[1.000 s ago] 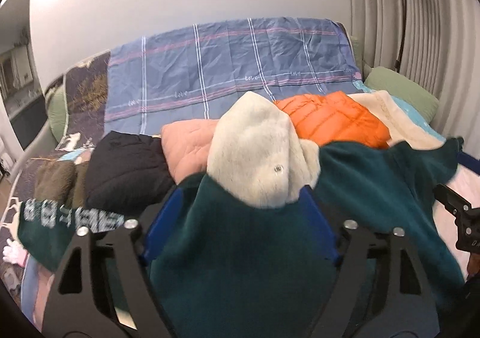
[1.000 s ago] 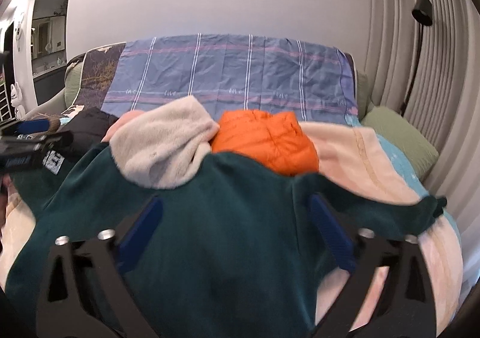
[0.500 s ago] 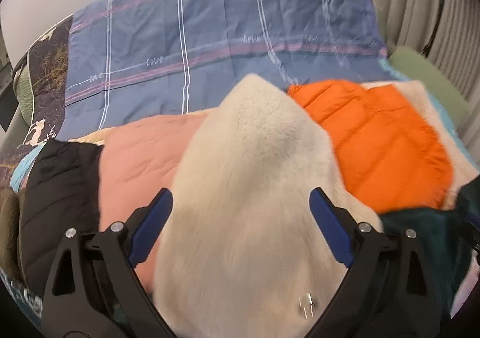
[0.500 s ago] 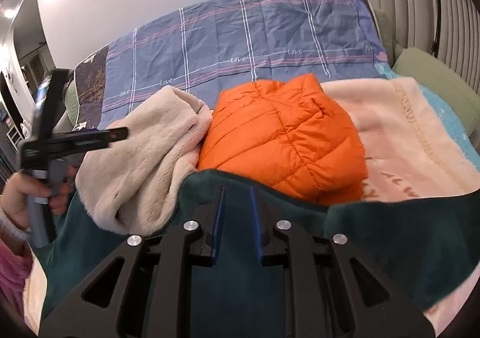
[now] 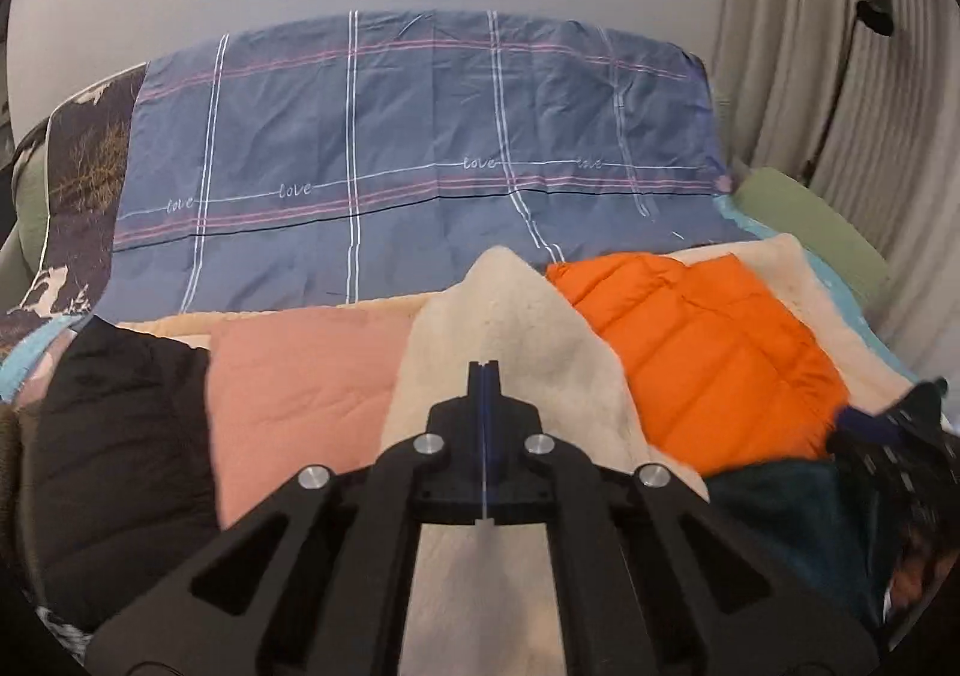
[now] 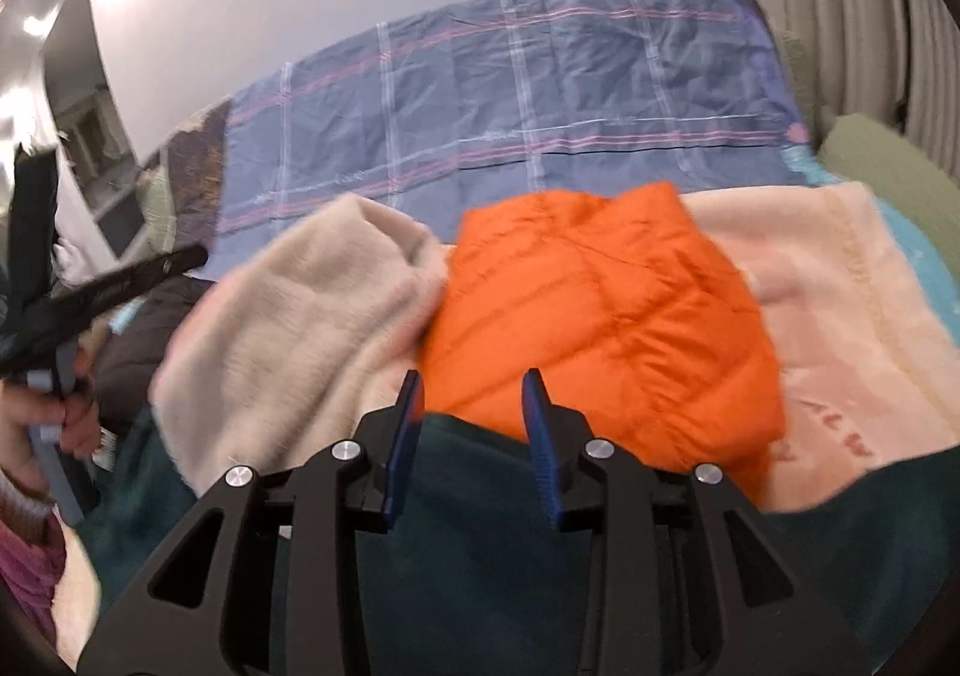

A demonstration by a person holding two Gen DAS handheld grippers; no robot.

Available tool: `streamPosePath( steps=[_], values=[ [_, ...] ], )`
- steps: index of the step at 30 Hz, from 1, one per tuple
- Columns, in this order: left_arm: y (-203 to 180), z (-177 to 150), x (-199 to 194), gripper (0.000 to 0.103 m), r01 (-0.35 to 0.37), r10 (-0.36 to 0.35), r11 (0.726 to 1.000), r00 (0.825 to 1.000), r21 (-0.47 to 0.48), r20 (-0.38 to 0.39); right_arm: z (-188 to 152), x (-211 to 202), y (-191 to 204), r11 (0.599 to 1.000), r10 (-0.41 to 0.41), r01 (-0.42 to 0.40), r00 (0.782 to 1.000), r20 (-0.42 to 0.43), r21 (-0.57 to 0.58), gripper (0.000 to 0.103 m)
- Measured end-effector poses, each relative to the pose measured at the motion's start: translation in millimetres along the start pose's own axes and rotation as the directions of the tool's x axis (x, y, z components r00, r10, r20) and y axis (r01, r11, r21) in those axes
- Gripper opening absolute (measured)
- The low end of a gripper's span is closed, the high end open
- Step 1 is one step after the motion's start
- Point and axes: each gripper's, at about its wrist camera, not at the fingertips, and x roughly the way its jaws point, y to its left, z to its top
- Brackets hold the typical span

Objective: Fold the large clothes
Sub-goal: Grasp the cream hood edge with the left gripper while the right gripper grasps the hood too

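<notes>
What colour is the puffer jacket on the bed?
Bright orange puffer jacket, clearest in the right wrist view.

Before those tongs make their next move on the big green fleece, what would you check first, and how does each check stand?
1. Left tongs shut: ok, closed with nothing seen between them.
2. Right tongs grip on dark green fleece: not ok; jaws have just been opening, its edge lies between them unpinched.
3. Green fleece lying flat: cannot tell; tongs hide most of it.
4. Room to fold: not ok; cream fleece and orange jacket lie against its far edge.
5. Tongs apart from each other: ok.
</notes>
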Motion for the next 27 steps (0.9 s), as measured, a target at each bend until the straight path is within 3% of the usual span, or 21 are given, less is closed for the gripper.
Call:
streamPosePath(
  steps=[3, 4, 5, 6, 7, 10, 16, 18, 19, 20, 21, 22, 24, 27],
  values=[
    [1, -7, -8, 0.001, -0.014, 0.015, 1.0, 0.999, 0.01, -0.046, 15, 22, 4, 0.995, 0.079, -0.077, 0.996, -0.037, 0.057, 0.038],
    [-3, -10, -9, 0.011, -0.027, 0.028, 0.999, 0.998, 0.024, -0.049, 21, 32, 6, 0.993, 0.091, -0.088, 0.995, -0.048, 0.074, 0.038],
    [-8, -13, -11, 0.034, -0.036, 0.038, 0.998, 0.998, 0.043, -0.047, 28, 41, 10, 0.995, 0.071, -0.066, 0.996, -0.061, 0.076, 0.038],
    [-19, -16, -11, 0.047, -0.044, 0.047, 0.996, 0.998, 0.082, -0.035, 32, 46, 13, 0.996, 0.038, -0.033, 0.997, -0.068, 0.077, 0.038],
    [-31, -19, -10, 0.067, -0.056, 0.059, 0.991, 0.998, 0.122, -0.022, 36, 50, 14, 0.996, 0.004, 0.002, 0.997, -0.071, 0.088, 0.038],
    [-65, -25, 16, 0.072, -0.075, 0.087, 0.97, 0.995, 0.231, -0.039, 40, 47, 2, 0.983, 0.012, 0.0, 0.998, -0.06, 0.182, 0.038],
    [-103, -24, 92, 0.072, -0.101, 0.134, 0.966, 0.983, 0.239, -0.127, 31, 17, -31, 0.979, -0.087, 0.089, 0.996, -0.021, 0.185, 0.041],
    [-113, -27, 115, 0.072, -0.183, 0.228, 0.938, 0.966, 0.295, -0.125, 29, 8, -45, 0.975, -0.107, 0.108, 0.994, -0.017, 0.193, 0.041],
    [-113, -28, 125, 0.063, -0.229, 0.282, 0.922, 0.95, 0.314, -0.134, 28, 4, -52, 0.973, -0.116, 0.117, 0.993, -0.015, 0.196, 0.042],
    [-110, -28, 129, 0.042, -0.253, 0.309, 0.914, 0.94, 0.317, -0.142, 28, 3, -56, 0.973, -0.122, 0.123, 0.992, -0.014, 0.197, 0.042],
    [-101, -26, 131, 0.034, -0.275, 0.332, 0.913, 0.931, 0.301, -0.155, 27, 1, -60, 0.972, -0.129, 0.129, 0.992, -0.014, 0.196, 0.042],
    [-87, -22, 126, 0.025, -0.254, 0.301, 0.935, 0.938, 0.248, -0.173, 27, 0, -62, 0.972, -0.131, 0.131, 0.991, -0.012, 0.193, 0.042],
    [-56, -10, 104, 0.018, -0.191, 0.21, 0.974, 0.961, 0.117, -0.179, 27, 0, -61, 0.977, -0.127, 0.126, 0.992, -0.005, 0.173, 0.042],
    [-14, 0, 69, 0.016, -0.239, 0.242, 0.97, 0.962, 0.038, -0.123, 27, 9, -48, 0.986, -0.085, 0.084, 0.996, -0.003, 0.141, 0.042]
  ],
)
